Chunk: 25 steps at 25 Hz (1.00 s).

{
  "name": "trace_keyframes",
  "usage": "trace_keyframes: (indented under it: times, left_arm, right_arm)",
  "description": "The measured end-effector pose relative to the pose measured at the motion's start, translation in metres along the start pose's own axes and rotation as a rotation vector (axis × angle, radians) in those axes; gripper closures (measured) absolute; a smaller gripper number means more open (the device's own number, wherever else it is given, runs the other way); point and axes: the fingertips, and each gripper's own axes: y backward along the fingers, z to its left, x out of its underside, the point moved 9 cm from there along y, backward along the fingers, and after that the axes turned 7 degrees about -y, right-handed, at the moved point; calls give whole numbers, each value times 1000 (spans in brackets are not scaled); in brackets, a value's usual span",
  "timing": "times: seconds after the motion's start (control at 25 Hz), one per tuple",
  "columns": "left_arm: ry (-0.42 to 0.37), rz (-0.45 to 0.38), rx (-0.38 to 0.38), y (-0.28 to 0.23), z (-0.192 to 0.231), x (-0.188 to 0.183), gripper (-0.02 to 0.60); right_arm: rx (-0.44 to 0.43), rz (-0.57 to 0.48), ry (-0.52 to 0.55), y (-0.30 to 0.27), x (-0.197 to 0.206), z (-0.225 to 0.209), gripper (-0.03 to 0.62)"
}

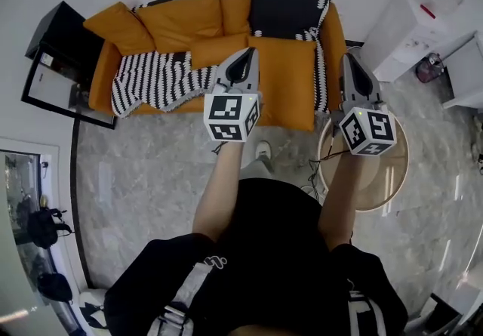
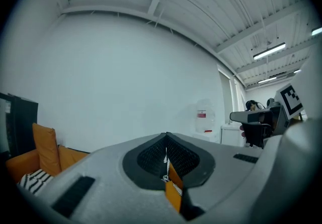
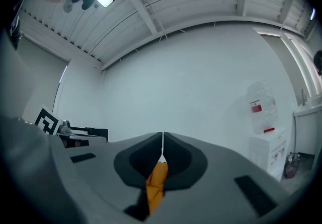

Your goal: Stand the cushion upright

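Cushion [image 1: 216, 49] lying flat on the sofa [image 1: 294, 78] seat near 12 o'clock in the head view, just at 9 o'clock of the left gripper [image 1: 247, 53] tip; probably the one to stand up. Propped against nothing yet, so the cushion not yet raised.

Left gripper's jaws pressed together with nothing between them, only orange upholstery glimpsed through the slit below. Right gripper [image 1: 349, 61] likewise closed and empty, beside the sofa's arm at 1 o'clock. Both carried level and side by side: reads as a pose for closing in, not a grasp.

Black-and-white striped throw [image 1: 155, 78] sprawled at 10 o'clock over the seat's front edge, up against the cushion. Wooden round table [image 1: 392, 176] at 3 o'clock beneath the right forearm, near the sofa's corner, so tight there. Open floor [image 1: 143, 176] at 8 o'clock.
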Motion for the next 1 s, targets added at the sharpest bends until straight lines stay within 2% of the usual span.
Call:
trace_keyframes:
  times: [0.24, 0.48, 0.72, 1.0]
  left_arm:
    - [37, 9, 57, -78, 45, 10, 572]
    - [113, 66, 56, -131, 84, 40, 572]
    - [165, 150, 61, -158, 76, 73, 572]
    - [195, 239, 24, -168, 63, 106, 572]
  right_arm:
    - [26, 46, 8, -87, 11, -17, 582]
    - [29, 75, -24, -144, 23, -31, 582]
    - [73, 174, -68, -152, 54, -62, 582]
    - [89, 259, -102, -156, 83, -96, 582]
